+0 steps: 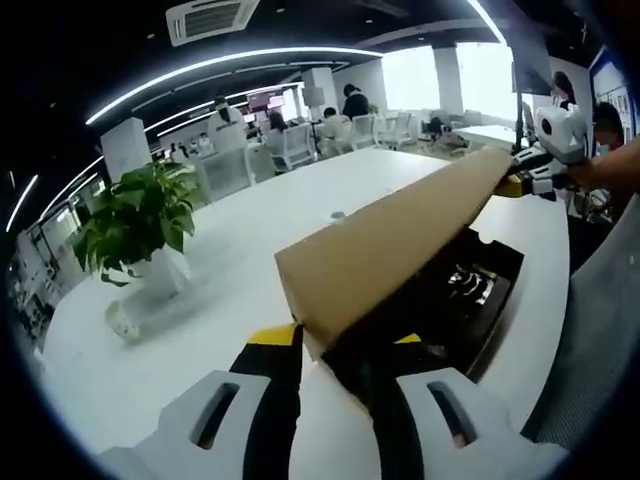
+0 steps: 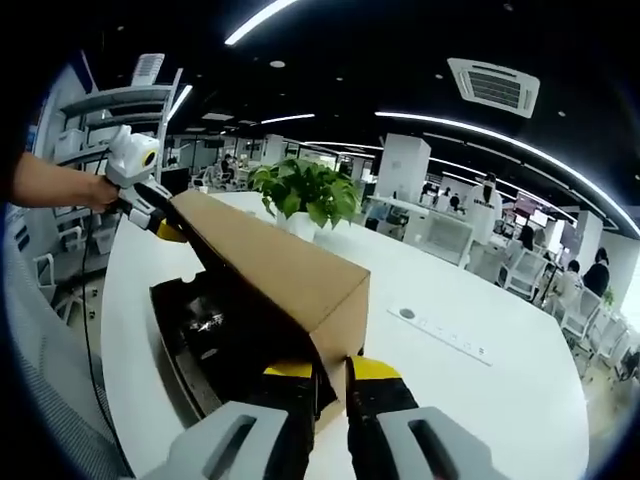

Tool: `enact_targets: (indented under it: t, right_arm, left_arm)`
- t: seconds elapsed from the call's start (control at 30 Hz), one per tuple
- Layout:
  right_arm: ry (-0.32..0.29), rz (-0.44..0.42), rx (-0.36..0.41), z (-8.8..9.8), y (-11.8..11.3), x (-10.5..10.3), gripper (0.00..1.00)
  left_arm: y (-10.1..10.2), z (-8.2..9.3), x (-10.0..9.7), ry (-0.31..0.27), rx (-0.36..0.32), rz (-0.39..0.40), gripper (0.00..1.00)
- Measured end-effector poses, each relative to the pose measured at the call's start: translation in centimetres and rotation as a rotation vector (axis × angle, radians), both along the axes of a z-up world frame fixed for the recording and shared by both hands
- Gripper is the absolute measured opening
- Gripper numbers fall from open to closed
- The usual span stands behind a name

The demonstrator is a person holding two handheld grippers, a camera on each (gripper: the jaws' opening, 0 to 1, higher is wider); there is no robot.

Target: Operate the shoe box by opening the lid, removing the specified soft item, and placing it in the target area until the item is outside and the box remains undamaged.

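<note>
One brown cardboard lid [image 1: 390,240] tilts up off one black shoe box [image 1: 470,300] near the white worktop's [image 1: 200,330] edge. Left gripper [image 1: 335,345] and right gripper [image 2: 335,375] each pinch an end of the lid between narrow fingers. One potted plant [image 1: 140,225] stands well apart.

My left gripper [image 1: 335,345] pinches the near end of the brown cardboard lid [image 1: 395,245], jaws closed on its edge at about six o'clock. The lid is raised and tilted, running toward two o'clock, where my right gripper [image 1: 530,180] holds its far end. Beneath it lies the open black box [image 1: 470,305] with something dark and shiny inside. A potted plant [image 1: 140,225] stands on the white table [image 1: 240,270] at nine o'clock.
</note>
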State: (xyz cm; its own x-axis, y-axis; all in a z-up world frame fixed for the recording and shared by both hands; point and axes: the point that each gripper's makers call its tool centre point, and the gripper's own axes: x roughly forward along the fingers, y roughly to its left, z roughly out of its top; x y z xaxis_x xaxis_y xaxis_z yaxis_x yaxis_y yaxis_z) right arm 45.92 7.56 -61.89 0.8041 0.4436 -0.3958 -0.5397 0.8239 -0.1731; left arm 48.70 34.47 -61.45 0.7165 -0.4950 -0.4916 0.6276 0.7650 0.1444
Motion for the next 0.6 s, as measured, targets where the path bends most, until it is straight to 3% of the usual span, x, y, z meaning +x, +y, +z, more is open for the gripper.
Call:
enact_targets:
  t: [0.6]
  right_arm:
    - [-0.020,-0.014,0.009,1.1,-0.4,2.1,0.00]
  left_arm:
    - [0.2,0.9,2.4,-0.017,0.007,0.014,0.17]
